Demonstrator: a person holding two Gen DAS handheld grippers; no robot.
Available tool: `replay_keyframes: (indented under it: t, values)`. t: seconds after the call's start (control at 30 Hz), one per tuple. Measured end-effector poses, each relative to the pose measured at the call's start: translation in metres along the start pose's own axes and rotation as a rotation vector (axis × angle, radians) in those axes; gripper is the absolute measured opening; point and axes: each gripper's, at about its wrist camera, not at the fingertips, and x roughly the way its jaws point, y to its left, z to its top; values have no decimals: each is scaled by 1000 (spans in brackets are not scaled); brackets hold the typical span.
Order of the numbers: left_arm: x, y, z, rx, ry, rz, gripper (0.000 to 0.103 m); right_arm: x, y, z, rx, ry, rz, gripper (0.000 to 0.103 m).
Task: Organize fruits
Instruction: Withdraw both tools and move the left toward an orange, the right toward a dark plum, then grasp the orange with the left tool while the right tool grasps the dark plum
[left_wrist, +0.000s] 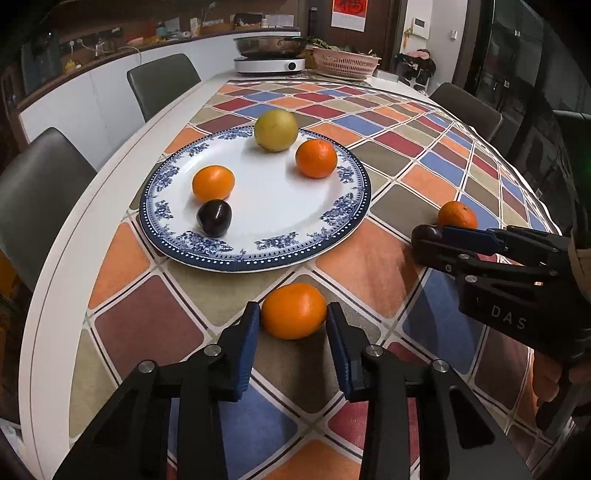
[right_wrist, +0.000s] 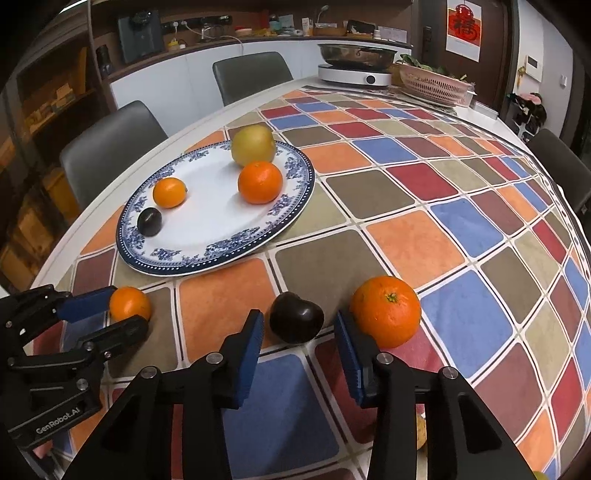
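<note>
A blue-patterned white plate (left_wrist: 280, 206) (right_wrist: 207, 221) holds a yellow-green fruit (left_wrist: 275, 130), two oranges (left_wrist: 316, 158) (left_wrist: 213, 182) and a dark plum (left_wrist: 214, 218). My left gripper (left_wrist: 292, 316) is open, its pads on either side of an orange (left_wrist: 294, 311) (right_wrist: 130, 303) lying on the tablecloth in front of the plate. My right gripper (right_wrist: 298, 329) (left_wrist: 430, 238) is open around a second dark plum (right_wrist: 296, 316) on the cloth. Another orange (right_wrist: 385, 311) (left_wrist: 458, 215) lies just right of the right gripper's fingers.
A chequered tablecloth (left_wrist: 406, 147) covers the white table. At its far end stand an induction cooker with a steel pan (left_wrist: 269, 55) and a pink basket (left_wrist: 345, 61). Grey chairs (left_wrist: 162, 83) line both sides. A yellowish fruit (right_wrist: 421, 432) peeks out under the right gripper.
</note>
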Motion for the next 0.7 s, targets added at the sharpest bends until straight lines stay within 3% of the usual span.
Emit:
replay_keyframes:
  t: [0.17,0.7]
  values:
    - [0,0,0,-1,1,2,36,3,1,1,-11,4,2,32]
    - [-23,-2,-1,-10,-50,6,36,-21,7,-1,-11,-38,28,32]
